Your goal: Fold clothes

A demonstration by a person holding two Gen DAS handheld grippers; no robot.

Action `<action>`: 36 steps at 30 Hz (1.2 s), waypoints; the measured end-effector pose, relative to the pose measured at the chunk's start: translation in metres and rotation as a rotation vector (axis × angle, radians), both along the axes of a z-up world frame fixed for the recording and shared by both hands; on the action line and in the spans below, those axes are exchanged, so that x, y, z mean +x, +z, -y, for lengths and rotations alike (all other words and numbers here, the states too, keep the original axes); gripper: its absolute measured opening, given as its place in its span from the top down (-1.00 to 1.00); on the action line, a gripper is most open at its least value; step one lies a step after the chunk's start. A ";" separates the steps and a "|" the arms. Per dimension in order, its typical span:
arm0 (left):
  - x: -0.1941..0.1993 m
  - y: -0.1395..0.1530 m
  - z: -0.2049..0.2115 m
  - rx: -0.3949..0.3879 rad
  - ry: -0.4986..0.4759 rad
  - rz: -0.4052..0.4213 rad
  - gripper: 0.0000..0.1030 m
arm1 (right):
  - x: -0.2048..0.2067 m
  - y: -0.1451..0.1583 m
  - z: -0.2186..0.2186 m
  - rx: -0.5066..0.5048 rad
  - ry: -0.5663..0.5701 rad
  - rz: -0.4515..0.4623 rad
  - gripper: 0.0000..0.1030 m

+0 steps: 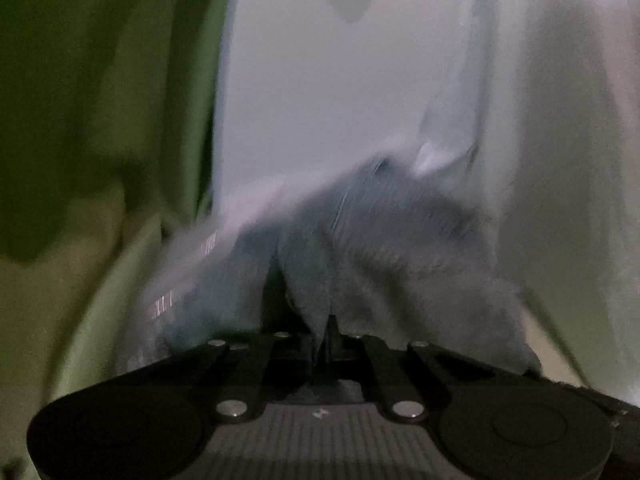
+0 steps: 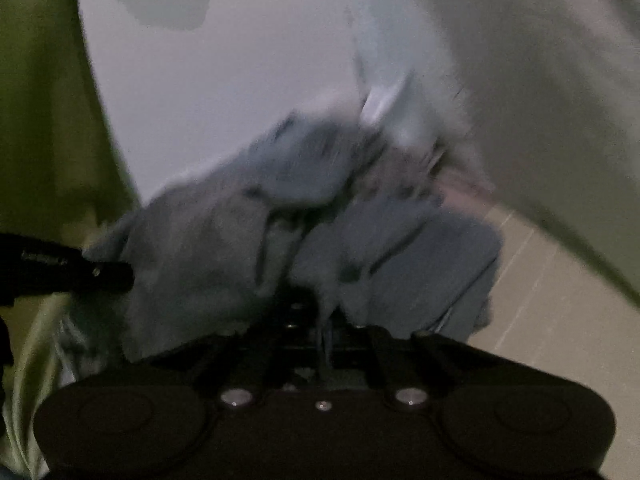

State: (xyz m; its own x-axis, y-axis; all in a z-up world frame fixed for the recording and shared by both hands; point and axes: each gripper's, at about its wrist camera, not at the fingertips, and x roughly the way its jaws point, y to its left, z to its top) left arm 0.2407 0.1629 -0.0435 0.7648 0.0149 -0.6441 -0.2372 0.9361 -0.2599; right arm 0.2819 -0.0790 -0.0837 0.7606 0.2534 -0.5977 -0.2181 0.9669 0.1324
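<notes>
Since both views are blurred and dim, only coarse detail reads.

L gripper point(image 1: 320, 332): jaws closed, pinched on a fold of the grey-blue garment point(image 1: 380, 248); cloth runs down into the slot between the fingers.
R gripper point(image 2: 324, 320): jaws closed too, clamped on a thin edge of the same garment point(image 2: 200, 248); fabric strip pulled down between the fingers.
Garment, L view: bunched straight ahead of the fingertips, rising in a hump fwd and to the right, draped over both sides of the gripper body; a paler fold peaks at its far end. Faint printed marks on the cloth to the left, unreadable.
Garment, R view: piled just ahead, spread left and right of the fingers, creased and rumpled; type of clothing can't tell.
Other gripper seen from R view: black tip of the L gripper point(image 2: 100, 274) enters from the left, touching the garment's left side.
White sheet point(image 1: 320, 100): pale surface beyond the garment, filling the middle of both views point(image 2: 220, 80); garment lies on or just over it, can't tell which.
Green cloth point(image 1: 80, 100): left of the L gripper, folded, beside the white sheet's edge; also at the left rim in R view point(image 2: 40, 120).
Pale drape point(image 1: 560, 140): off-white fabric to the right of each gripper point(image 2: 540, 80).
Floor point(image 2: 560, 340): beige tiled strip, lower right of R gripper.
</notes>
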 end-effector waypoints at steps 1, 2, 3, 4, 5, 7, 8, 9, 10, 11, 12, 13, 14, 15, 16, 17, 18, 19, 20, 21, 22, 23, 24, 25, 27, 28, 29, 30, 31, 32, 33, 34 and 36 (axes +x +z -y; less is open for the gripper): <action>-0.004 0.014 0.005 0.000 -0.013 0.036 0.91 | -0.005 0.013 0.005 0.012 -0.020 0.034 0.95; -0.008 0.029 0.009 0.000 -0.026 0.072 0.91 | -0.012 0.025 0.010 0.009 -0.040 0.073 0.95; -0.012 0.043 0.014 0.000 -0.039 0.108 0.91 | -0.019 0.038 0.015 -0.001 -0.060 0.114 0.95; -0.017 0.057 0.019 0.000 -0.053 0.143 0.91 | -0.028 0.051 0.023 -0.004 -0.085 0.153 0.95; -0.024 0.071 0.027 -0.002 -0.073 0.179 0.91 | -0.037 0.064 0.032 -0.004 -0.112 0.192 0.95; -0.039 0.100 0.046 -0.019 -0.120 0.257 0.91 | -0.061 0.088 0.054 0.004 -0.176 0.267 0.95; -0.048 0.114 0.054 -0.039 -0.149 0.292 0.92 | -0.073 0.101 0.066 0.008 -0.208 0.304 0.95; -0.056 0.125 0.062 -0.059 -0.171 0.317 0.92 | -0.085 0.113 0.077 0.012 -0.240 0.341 0.95; -0.063 0.137 0.072 -0.080 -0.193 0.341 0.92 | -0.100 0.125 0.090 0.012 -0.277 0.380 0.95; -0.071 0.148 0.082 -0.097 -0.212 0.362 0.92 | -0.115 0.138 0.103 0.012 -0.314 0.420 0.95; -0.078 0.157 0.091 -0.107 -0.227 0.378 0.92 | -0.133 0.151 0.117 0.017 -0.354 0.459 0.95; -0.085 0.165 0.101 -0.120 -0.246 0.401 0.92 | -0.152 0.165 0.132 0.020 -0.400 0.505 0.95; -0.094 0.174 0.111 -0.135 -0.265 0.427 0.92 | -0.169 0.177 0.147 0.015 -0.442 0.546 0.95; -0.104 0.185 0.120 -0.155 -0.285 0.461 0.92 | -0.187 0.188 0.160 0.008 -0.476 0.587 0.95; -0.113 0.195 0.128 -0.172 -0.309 0.498 0.92 | -0.206 0.199 0.173 -0.003 -0.511 0.620 0.95; -0.123 0.207 0.136 -0.183 -0.326 0.536 0.92 | -0.225 0.209 0.186 -0.015 -0.546 0.651 0.95; -0.133 0.218 0.146 -0.191 -0.345 0.571 0.92 | -0.243 0.217 0.199 -0.024 -0.583 0.682 0.95; -0.144 0.230 0.157 -0.204 -0.374 0.607 0.92 | -0.263 0.224 0.212 -0.032 -0.622 0.711 0.95; -0.154 0.241 0.169 -0.223 -0.412 0.639 0.92 | -0.283 0.230 0.226 -0.032 -0.660 0.732 0.95; -0.164 0.251 0.180 -0.246 -0.453 0.667 0.92 | -0.303 0.236 0.239 -0.031 -0.698 0.753 0.95; -0.172 0.257 0.193 -0.274 -0.500 0.685 0.92 | -0.324 0.242 0.252 -0.029 -0.736 0.774 0.95; -0.180 0.260 0.206 -0.303 -0.550 0.695 0.91 | -0.342 0.245 0.264 -0.034 -0.770 0.789 0.95; -0.188 0.261 0.224 -0.327 -0.594 0.694 0.90 | -0.358 0.246 0.277 -0.059 -0.803 0.786 0.95; -0.193 0.257 0.242 -0.326 -0.623 0.682 0.87 | -0.373 0.246 0.290 -0.087 -0.835 0.781 0.95; -0.194 0.231 0.286 -0.276 -0.673 0.592 0.69 | -0.389 0.233 0.312 -0.153 -0.870 0.699 0.95; -0.192 0.209 0.309 -0.250 -0.698 0.503 0.45 | -0.396 0.217 0.327 -0.188 -0.878 0.619 0.95; -0.189 0.185 0.331 -0.222 -0.718 0.407 0.18 | -0.402 0.201 0.339 -0.196 -0.888 0.554 0.95; -0.186 0.157 0.349 -0.191 -0.729 0.297 0.13 | -0.408 0.178 0.357 -0.171 -0.895 0.451 0.94; -0.184 0.127 0.366 -0.159 -0.730 0.184 0.14 | -0.414 0.153 0.376 -0.141 -0.900 0.341 0.92; -0.185 0.097 0.379 -0.120 -0.710 0.068 0.14 | -0.422 0.127 0.390 -0.114 -0.921 0.236 0.89; -0.190 0.069 0.389 -0.075 -0.681 -0.030 0.14 | -0.431 0.102 0.403 -0.086 -0.944 0.131 0.87; -0.200 0.047 0.394 -0.030 -0.653 -0.096 0.12 | -0.439 0.076 0.417 -0.059 -0.965 0.027 0.81; -0.222 0.015 0.393 0.023 -0.630 -0.181 -0.07 | -0.472 0.046 0.421 -0.027 -1.006 -0.036 0.57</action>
State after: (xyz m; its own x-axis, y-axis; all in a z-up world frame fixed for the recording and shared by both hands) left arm 0.0185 -0.2299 -0.0287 0.5116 -0.3850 -0.7681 0.3203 0.9150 -0.2453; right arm -0.1903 -0.5005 -0.0373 0.5949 -0.5113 -0.6202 0.7054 0.7021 0.0979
